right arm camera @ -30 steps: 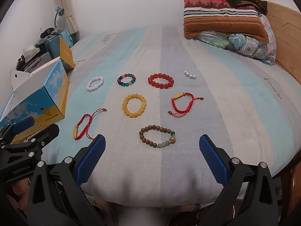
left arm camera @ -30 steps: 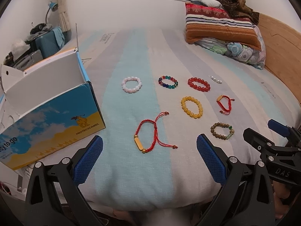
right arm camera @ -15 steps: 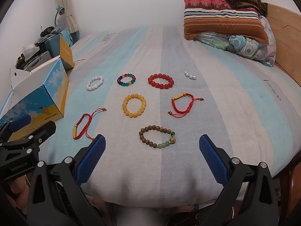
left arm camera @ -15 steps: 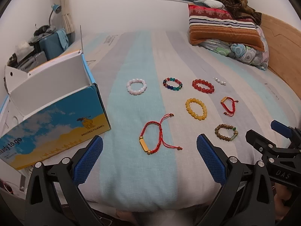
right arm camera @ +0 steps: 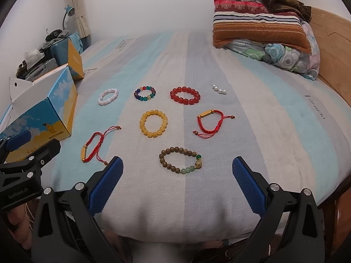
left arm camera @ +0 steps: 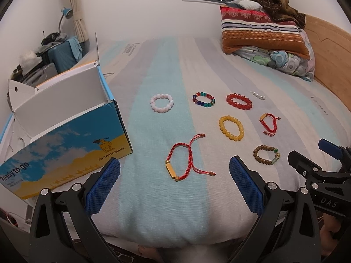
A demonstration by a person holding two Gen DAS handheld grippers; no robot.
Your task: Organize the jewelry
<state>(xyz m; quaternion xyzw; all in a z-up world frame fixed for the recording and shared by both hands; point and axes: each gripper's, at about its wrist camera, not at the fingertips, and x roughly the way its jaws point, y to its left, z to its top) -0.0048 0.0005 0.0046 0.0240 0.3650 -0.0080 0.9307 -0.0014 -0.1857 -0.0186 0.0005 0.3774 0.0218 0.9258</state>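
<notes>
Several bracelets lie on the striped bed. A white one (left arm camera: 162, 103), a multicolour one (left arm camera: 203, 100), a red bead one (left arm camera: 239, 101), a yellow one (left arm camera: 231, 127) and a brown wooden one (right arm camera: 180, 160) (left arm camera: 265, 154). A red cord bracelet (left arm camera: 178, 163) lies just ahead of my open, empty left gripper (left arm camera: 174, 188). A second red cord bracelet (right arm camera: 208, 122) lies further right. My right gripper (right arm camera: 177, 186) is open and empty, just short of the brown bracelet. Small pearls (right arm camera: 218, 89) lie at the back.
An open blue and yellow cardboard box (left arm camera: 65, 129) stands on the bed's left side. Stacked pillows (left arm camera: 263, 35) and a wooden headboard (left arm camera: 329, 50) are at the back right. A suitcase and clutter (left arm camera: 59, 50) stand by the left wall.
Both grippers have drawn back slightly and the left view has shifted left, showing more of the box. No bracelet has moved.
</notes>
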